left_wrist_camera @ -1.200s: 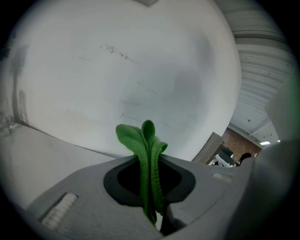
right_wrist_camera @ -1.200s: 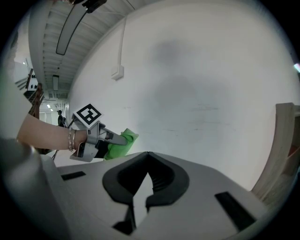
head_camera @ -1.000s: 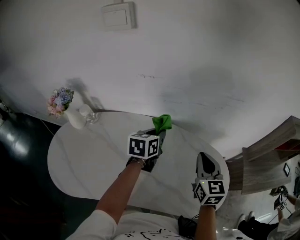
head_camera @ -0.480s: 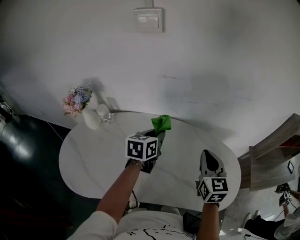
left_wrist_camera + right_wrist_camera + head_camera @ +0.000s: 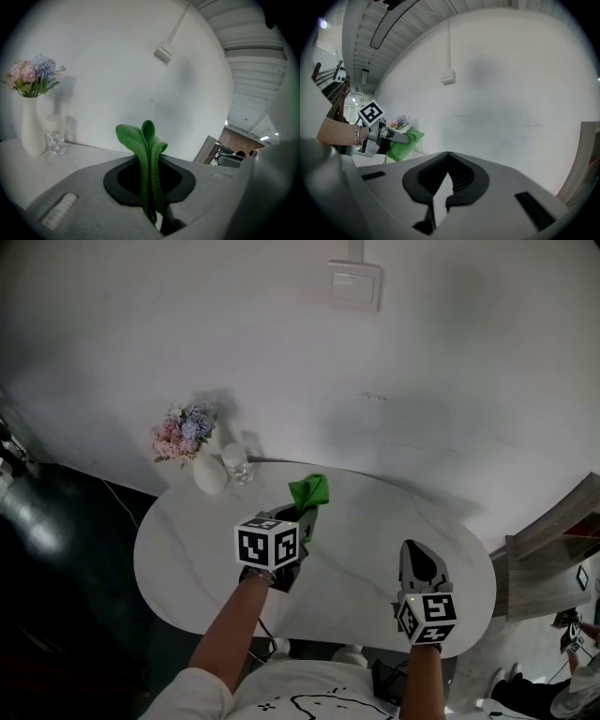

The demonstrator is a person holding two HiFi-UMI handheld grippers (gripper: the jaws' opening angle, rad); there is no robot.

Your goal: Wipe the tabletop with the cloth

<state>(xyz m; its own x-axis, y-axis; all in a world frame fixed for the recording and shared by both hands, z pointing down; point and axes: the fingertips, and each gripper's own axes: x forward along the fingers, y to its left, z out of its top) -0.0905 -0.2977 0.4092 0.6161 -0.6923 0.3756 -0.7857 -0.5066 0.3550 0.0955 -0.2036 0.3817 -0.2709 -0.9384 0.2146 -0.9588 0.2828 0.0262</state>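
The white tabletop (image 5: 375, 559) spread below me, with the vase (image 5: 208, 476) at its far left corner, out of a wiping path, I judged. My right gripper (image 5: 418, 551) hung aside near the front edge, tongs pressed together on nothing. My left gripper (image 5: 307, 514) pinched the bunched green cloth (image 5: 310, 491) over the far edge, ready to press down.

No legible text, label, brand or number anywhere.
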